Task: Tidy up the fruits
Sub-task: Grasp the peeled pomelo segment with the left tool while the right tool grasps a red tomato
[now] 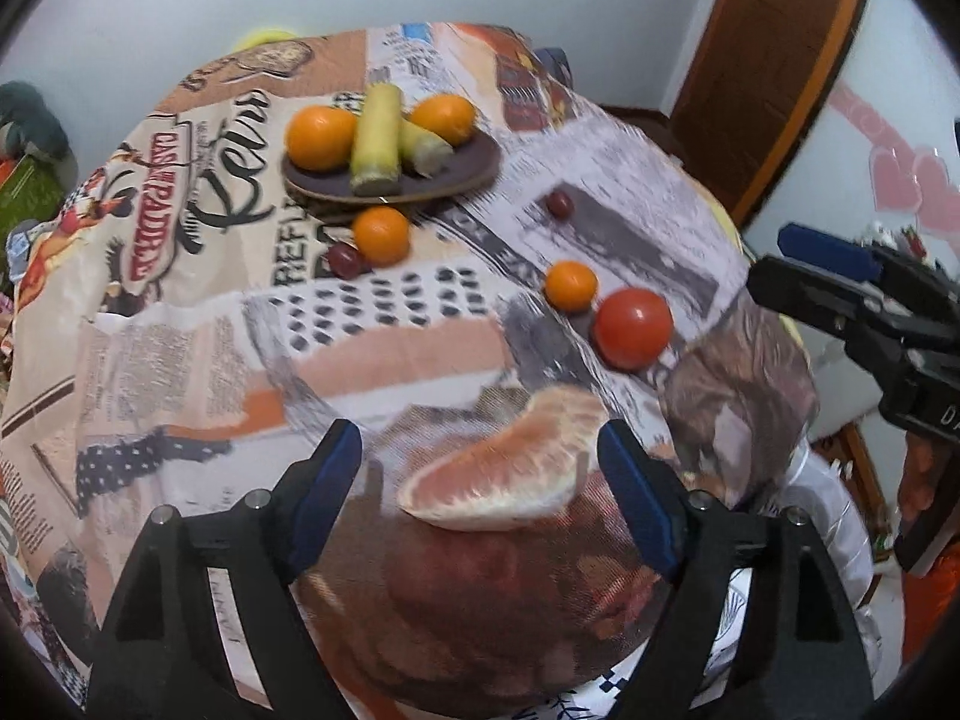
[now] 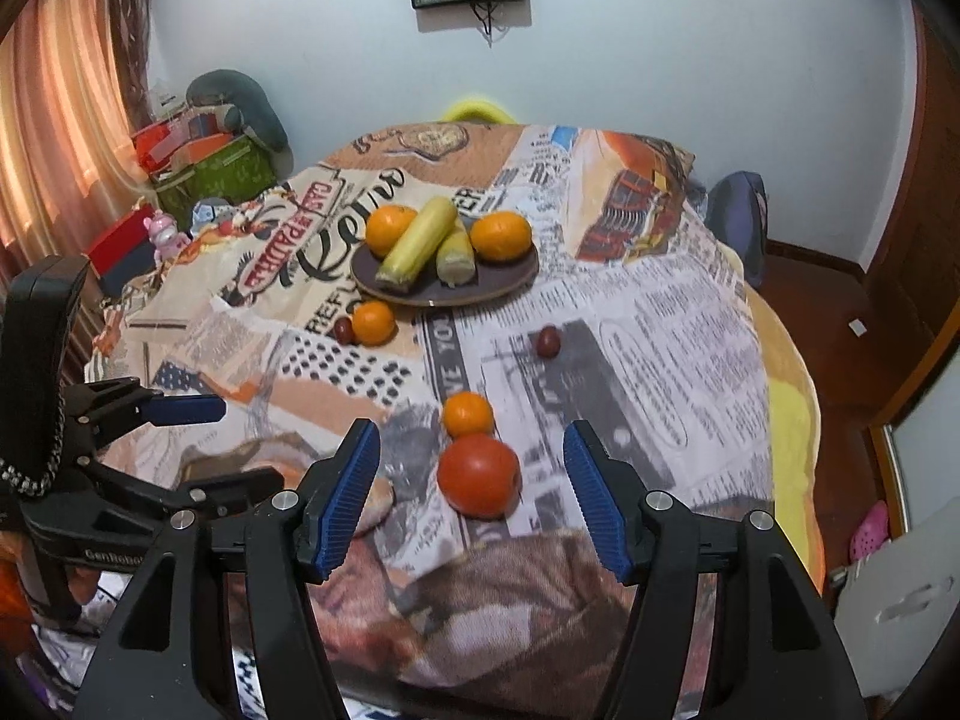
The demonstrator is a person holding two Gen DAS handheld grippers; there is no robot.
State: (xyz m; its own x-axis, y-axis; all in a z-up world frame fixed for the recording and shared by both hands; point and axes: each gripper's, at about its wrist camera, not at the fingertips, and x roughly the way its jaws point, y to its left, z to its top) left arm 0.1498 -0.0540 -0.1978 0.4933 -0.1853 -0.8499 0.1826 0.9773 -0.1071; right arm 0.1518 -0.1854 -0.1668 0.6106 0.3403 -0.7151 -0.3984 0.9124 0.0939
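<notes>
A brown plate (image 1: 456, 177) (image 2: 510, 279) at the far middle of the table holds two oranges (image 1: 321, 138) (image 2: 501, 235) and two pieces of corn (image 1: 375, 141) (image 2: 420, 243). A pink grapefruit wedge (image 1: 510, 468) lies on the cloth between the open fingers of my left gripper (image 1: 480, 486). My right gripper (image 2: 471, 498) is open around a red tomato (image 2: 479, 475) (image 1: 633, 327), not touching it. A small orange (image 2: 468, 414) (image 1: 571, 284) sits just behind the tomato. Another orange (image 2: 373, 323) (image 1: 381, 235) lies beside a dark red grape (image 2: 343, 330) (image 1: 345, 259). A second grape (image 2: 547, 341) (image 1: 559, 204) lies alone.
A printed cloth (image 2: 630, 324) covers the round table. The left gripper's body (image 2: 90, 450) shows at the left of the right wrist view. A chair (image 2: 738, 216) stands behind the table, a wooden door (image 1: 774, 66) to the right, boxes and toys (image 2: 198, 162) at the far left.
</notes>
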